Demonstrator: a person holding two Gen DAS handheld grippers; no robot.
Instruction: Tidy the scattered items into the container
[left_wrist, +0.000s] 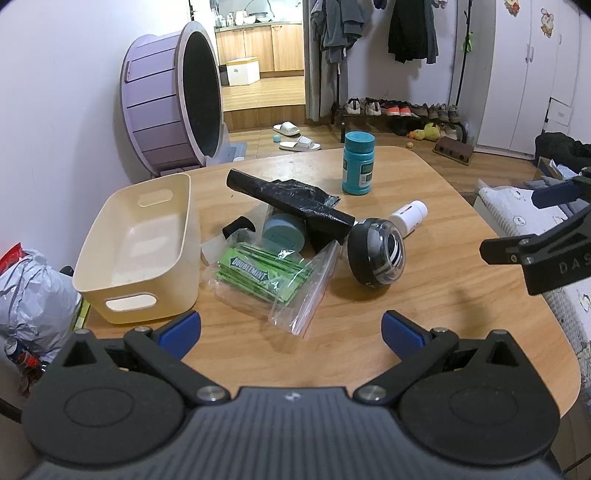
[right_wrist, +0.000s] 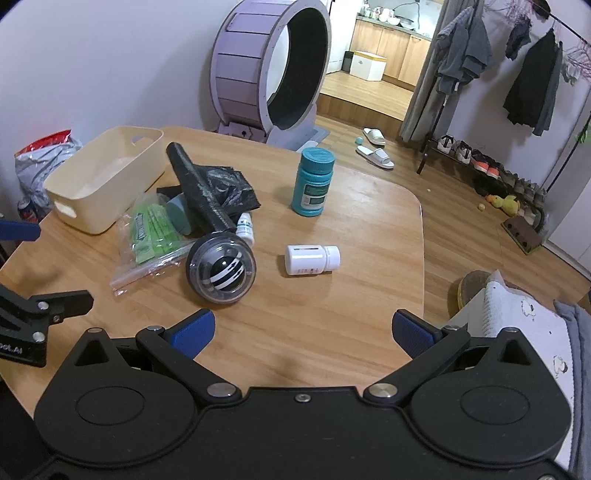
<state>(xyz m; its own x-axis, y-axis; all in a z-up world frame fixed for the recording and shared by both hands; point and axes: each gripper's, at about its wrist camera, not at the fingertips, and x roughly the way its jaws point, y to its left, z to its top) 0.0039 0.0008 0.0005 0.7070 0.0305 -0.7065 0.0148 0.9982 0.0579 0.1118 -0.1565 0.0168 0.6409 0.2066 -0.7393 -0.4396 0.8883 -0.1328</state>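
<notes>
We find both tongs released and empty, the left gripper (left_wrist: 291, 332) and right gripper (right_wrist: 301, 330) hovering over the near edge of the wooden table (right_wrist: 332, 354), while the cream container (left_wrist: 140, 236) stands empty at the table's left with the items heaped just beside it. We judge the bag of gum (left_wrist: 273, 273) light, limp and slippery, best pinched at a free corner. The gyro ball (right_wrist: 221, 271) looks hard, smooth and liable to roll, so grip across its middle; the white bottle (right_wrist: 312, 259), lying on its side, suits a grip across its body.
</notes>
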